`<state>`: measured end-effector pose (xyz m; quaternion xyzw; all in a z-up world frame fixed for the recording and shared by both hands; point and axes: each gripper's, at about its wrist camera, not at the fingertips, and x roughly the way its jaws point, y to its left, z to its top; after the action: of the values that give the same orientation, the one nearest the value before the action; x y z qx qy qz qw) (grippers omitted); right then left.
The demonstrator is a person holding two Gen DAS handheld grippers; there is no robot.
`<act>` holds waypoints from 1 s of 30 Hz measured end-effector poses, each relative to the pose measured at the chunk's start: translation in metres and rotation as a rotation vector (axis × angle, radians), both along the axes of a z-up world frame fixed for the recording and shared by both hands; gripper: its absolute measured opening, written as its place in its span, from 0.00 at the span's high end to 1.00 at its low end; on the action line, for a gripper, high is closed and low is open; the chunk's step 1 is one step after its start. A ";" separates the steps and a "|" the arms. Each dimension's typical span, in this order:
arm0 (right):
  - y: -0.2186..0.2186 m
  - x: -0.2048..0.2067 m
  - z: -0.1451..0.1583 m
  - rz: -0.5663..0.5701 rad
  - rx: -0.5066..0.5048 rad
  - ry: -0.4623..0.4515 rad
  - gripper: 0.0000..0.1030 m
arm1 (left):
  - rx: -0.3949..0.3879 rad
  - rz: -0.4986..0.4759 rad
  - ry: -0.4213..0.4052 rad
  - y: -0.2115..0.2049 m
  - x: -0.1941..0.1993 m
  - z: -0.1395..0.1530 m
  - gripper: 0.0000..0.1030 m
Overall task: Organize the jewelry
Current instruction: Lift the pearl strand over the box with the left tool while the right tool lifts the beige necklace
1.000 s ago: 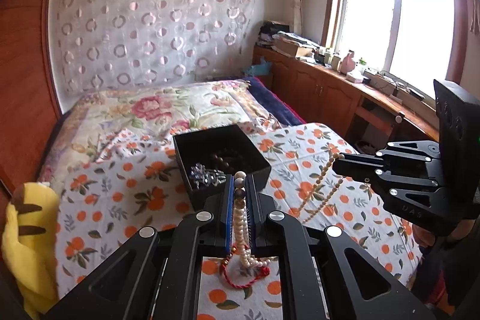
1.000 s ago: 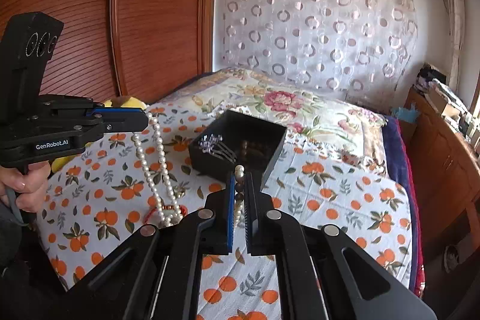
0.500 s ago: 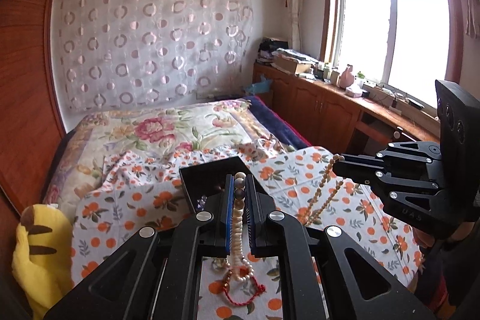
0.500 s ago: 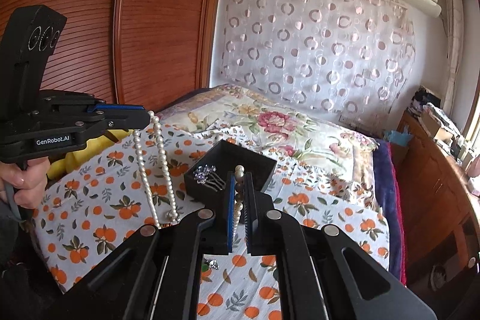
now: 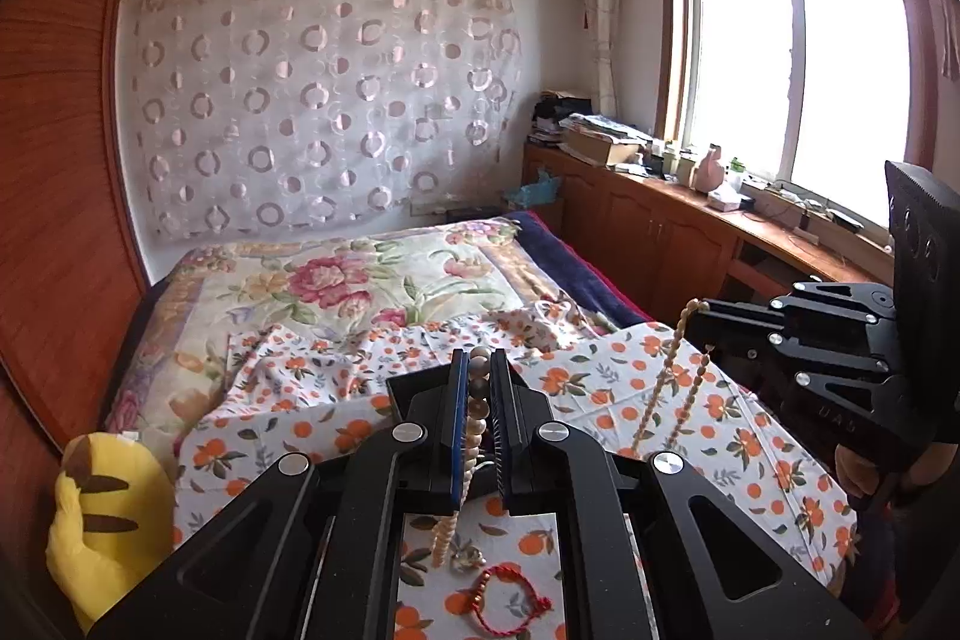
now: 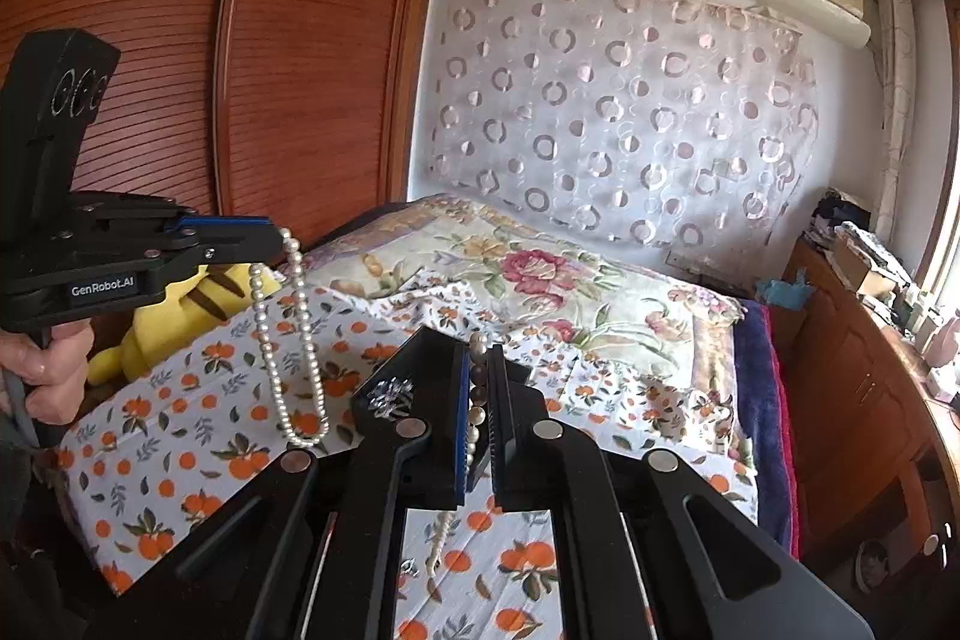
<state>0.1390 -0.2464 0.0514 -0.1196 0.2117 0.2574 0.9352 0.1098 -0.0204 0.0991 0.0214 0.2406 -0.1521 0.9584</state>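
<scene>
One pearl necklace (image 6: 288, 334), a string of small round pale beads, hangs in the air above the bed's orange-print cloth (image 6: 180, 436), pinched at two places: the left gripper (image 5: 478, 388) has its two fingers closed on the strand, and the right gripper (image 6: 478, 388) is likewise clamped on it, so loops droop from each. Directly below and ahead of both sits one black square box (image 6: 414, 370) with upright walls, holding one silvery sparkling piece (image 6: 390, 391); what else lies inside cannot be told. On the cloth near the bed's front edge lies one red cord bracelet (image 5: 510, 601), beside a small silver trinket (image 5: 468, 559). One yellow plush toy (image 5: 102, 520) slumps at the bed's left edge against the wooden wardrobe (image 6: 288, 58).
</scene>
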 end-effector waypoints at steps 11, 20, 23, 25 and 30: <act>0.006 0.025 0.025 0.006 0.016 -0.049 0.94 | 0.018 0.009 -0.022 0.003 0.018 0.021 0.94; 0.013 0.051 0.041 0.045 0.045 -0.072 0.94 | -0.004 -0.001 -0.025 0.003 0.045 0.038 0.94; 0.017 0.058 0.045 0.066 0.049 -0.080 0.94 | -0.001 0.001 -0.027 0.002 0.053 0.039 0.94; 0.019 0.062 0.045 0.068 0.044 -0.092 0.94 | -0.004 0.002 -0.026 0.002 0.056 0.039 0.94; 0.025 0.080 0.031 0.092 0.041 -0.062 0.94 | -0.011 0.008 0.003 0.004 0.079 0.029 0.94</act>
<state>0.2187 -0.2211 0.0825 -0.1180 0.1715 0.3007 0.9307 0.1892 -0.0165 0.1284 0.0151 0.2413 -0.1497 0.9587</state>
